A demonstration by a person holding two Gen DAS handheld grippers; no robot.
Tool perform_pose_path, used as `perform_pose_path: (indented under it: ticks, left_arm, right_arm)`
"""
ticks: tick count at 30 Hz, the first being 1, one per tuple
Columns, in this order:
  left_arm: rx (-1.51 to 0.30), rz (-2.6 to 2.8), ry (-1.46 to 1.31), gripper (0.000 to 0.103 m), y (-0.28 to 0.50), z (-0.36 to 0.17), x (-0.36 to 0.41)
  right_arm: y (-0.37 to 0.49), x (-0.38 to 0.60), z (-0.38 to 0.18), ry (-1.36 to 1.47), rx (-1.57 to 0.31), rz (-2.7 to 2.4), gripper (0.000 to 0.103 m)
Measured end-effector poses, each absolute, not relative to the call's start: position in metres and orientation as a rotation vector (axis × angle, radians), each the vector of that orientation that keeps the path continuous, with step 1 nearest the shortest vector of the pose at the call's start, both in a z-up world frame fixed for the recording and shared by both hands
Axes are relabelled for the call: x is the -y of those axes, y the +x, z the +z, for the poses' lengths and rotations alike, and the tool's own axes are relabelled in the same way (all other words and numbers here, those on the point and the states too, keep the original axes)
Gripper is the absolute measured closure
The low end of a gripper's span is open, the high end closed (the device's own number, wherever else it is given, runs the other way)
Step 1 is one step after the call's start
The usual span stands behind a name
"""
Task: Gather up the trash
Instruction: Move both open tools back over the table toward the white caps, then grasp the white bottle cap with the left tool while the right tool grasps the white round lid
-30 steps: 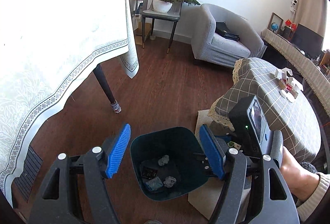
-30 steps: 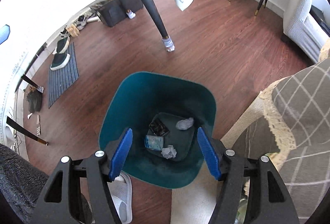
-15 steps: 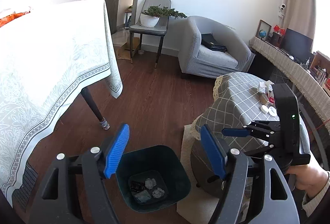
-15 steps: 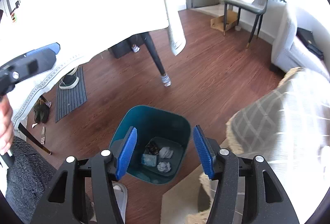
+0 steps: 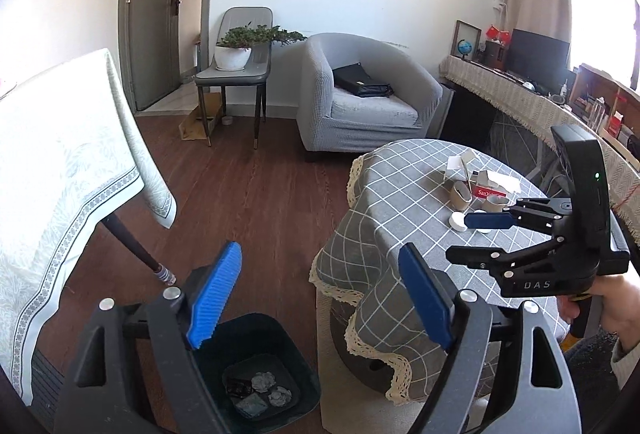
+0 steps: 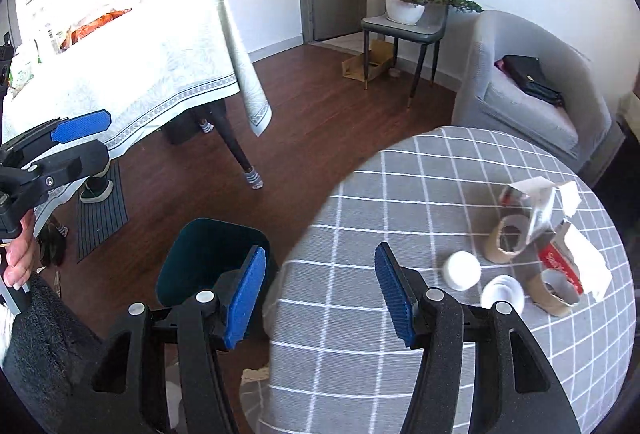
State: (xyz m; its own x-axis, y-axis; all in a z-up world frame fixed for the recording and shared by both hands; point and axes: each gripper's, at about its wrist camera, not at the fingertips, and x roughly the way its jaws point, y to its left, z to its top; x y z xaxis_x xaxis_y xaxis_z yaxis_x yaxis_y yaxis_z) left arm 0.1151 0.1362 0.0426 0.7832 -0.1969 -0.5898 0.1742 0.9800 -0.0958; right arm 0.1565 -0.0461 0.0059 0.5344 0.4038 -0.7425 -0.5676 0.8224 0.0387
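the dark teal trash bin [image 5: 256, 374] stands on the wooden floor just beside the round table with the grey checked cloth [image 5: 400, 234]. on its bottom lie two grey crumpled paper wads [image 5: 264, 380], a dark wrapper [image 5: 239, 388] and a pale bluish packet [image 5: 251, 404] — loose, not stacked. in the right wrist view only the bin's rim and upper wall show, its contents hidden behind the finger.

the rest of the trash sits on the table top: two cardboard tape rolls [image 6: 506, 240], two white round lids [image 6: 462, 270], torn white paper [image 6: 588, 262] and a red-printed package [image 6: 560, 262] tucked under the paper.

the left gripper [image 5: 320, 298] hangs over the bin's edge and the table's skirt, its blue fingers [image 5: 216, 294] spread wide with nothing between them; its jaws have just been opening. the right gripper [image 6: 320, 298] hovers over the near part of the table, fingers apart and empty, narrower than the left — its jaws have just been closing a little. neither touches any trash.
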Motion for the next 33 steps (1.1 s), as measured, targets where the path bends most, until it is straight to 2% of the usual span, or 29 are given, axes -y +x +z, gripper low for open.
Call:
perform_pose_path:
  ticks: [19, 25, 33]
  left_arm:
    - [-0.681, -0.364, 0.053, 0.020, 0.192, 0.009, -0.015]
    - [-0.721, -0.414, 0.091, 0.028, 0.208, -0.006, 0.018]
    - [-0.799, -0.464, 0.134, 0.044, 0.227, -0.032, 0.058]
  right_arm:
    - [0.185, 0.165, -0.014, -0.154, -0.849, 0.467, 0.045]
    - [0.185, 0.181, -0.020, -0.149, -0.867, 0.472, 0.045]
    - [0.183, 0.201, -0.018, -0.115, -0.873, 0.477, 0.045]
